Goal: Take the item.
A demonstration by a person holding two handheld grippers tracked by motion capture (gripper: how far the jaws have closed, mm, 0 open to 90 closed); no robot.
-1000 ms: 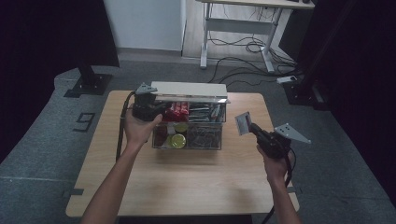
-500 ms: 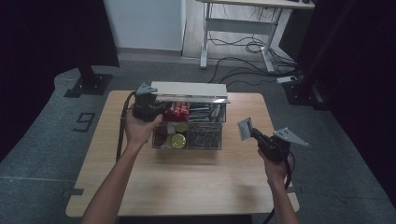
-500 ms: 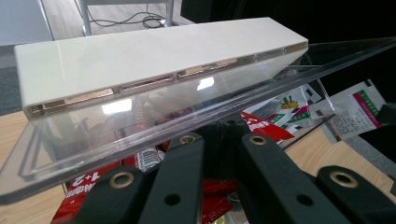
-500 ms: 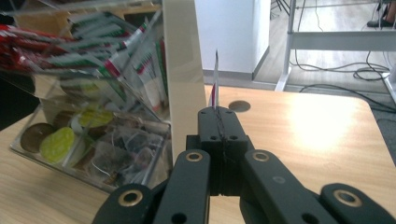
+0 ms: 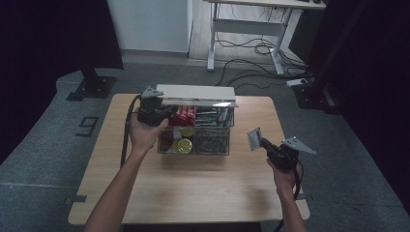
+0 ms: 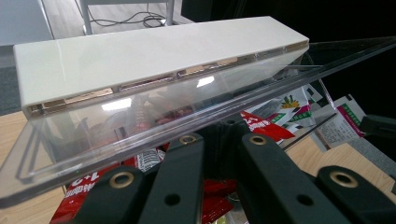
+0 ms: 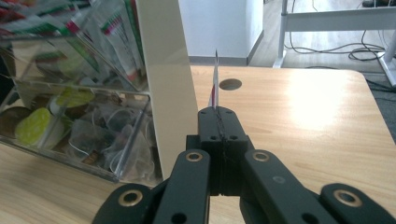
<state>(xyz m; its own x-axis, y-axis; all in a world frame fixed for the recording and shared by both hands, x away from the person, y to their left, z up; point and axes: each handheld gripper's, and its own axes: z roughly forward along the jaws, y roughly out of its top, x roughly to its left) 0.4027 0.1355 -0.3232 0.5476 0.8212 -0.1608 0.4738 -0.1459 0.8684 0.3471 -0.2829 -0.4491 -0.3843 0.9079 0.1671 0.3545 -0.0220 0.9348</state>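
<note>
Right gripper [image 5: 258, 140] lowered since a second ago, carrying the pinched sachet [image 5: 253, 138] down and slightly farther from the clear box [image 5: 196, 145]. Now lower beside the box's right wall, nearer the table [image 5: 193, 188], with sachet edge-on above the closed jaws in the right gripper view.

Raised lid [image 5: 196, 93] overhangs box [image 5: 198, 140] – front tabletop [image 5: 193, 188] free.

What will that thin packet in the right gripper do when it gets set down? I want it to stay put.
The packet is pinched edge-on in the right gripper, flat and very thin, so it is probably light and somewhat bendy. It likely won't stand on edge and should flop flat on the table. Being flat, it shouldn't roll.
</note>
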